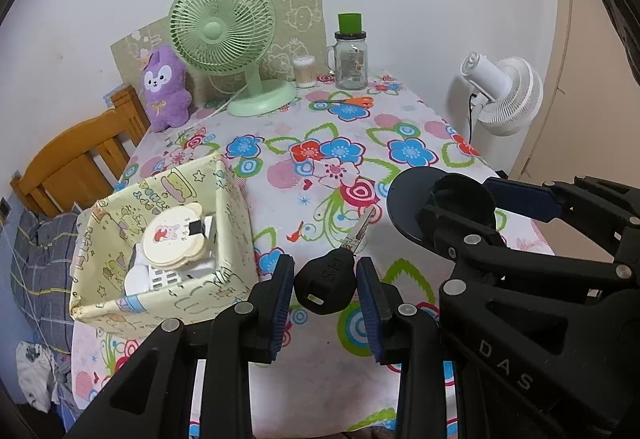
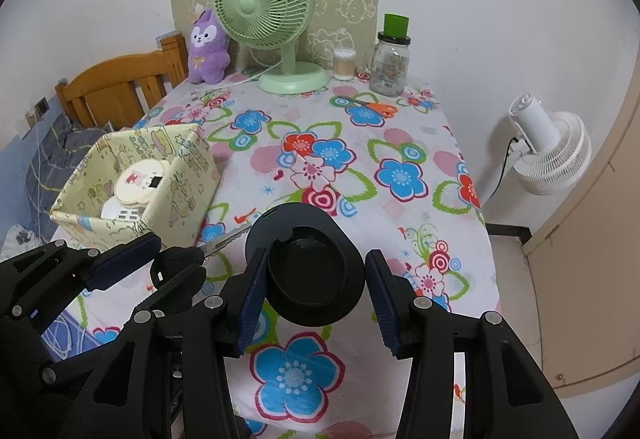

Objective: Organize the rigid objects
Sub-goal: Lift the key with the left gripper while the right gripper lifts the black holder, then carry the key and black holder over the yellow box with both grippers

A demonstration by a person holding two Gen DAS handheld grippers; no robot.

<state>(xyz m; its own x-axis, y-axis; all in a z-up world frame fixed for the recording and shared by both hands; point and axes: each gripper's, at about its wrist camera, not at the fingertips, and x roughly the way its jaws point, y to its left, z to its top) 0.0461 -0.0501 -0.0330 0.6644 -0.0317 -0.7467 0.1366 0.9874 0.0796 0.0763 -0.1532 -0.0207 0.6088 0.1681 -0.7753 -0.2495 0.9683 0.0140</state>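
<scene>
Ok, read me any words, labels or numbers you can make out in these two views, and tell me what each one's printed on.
"DAS": raised letters on the black frame of the right gripper, seen in the left wrist view.
"SH": embossed on the black head of the key, held in the left gripper.
Yellow cartoon storage box: has printed lettering, too distorted to read.
Glass jar: label too small to read.
Round bear-eared case: picture only.

1. The box point(image 1: 160, 259) sits at the table's point(image 1: 408, 199) left edge, with a round case point(image 1: 172, 239) inside.
2. The fan point(image 1: 224, 35) stands at the back, the plush toy point(image 1: 164, 87) on its left, the jar point(image 1: 351, 59) on its right.
3. The scissors point(image 1: 344, 103) lie before the jar.
</scene>
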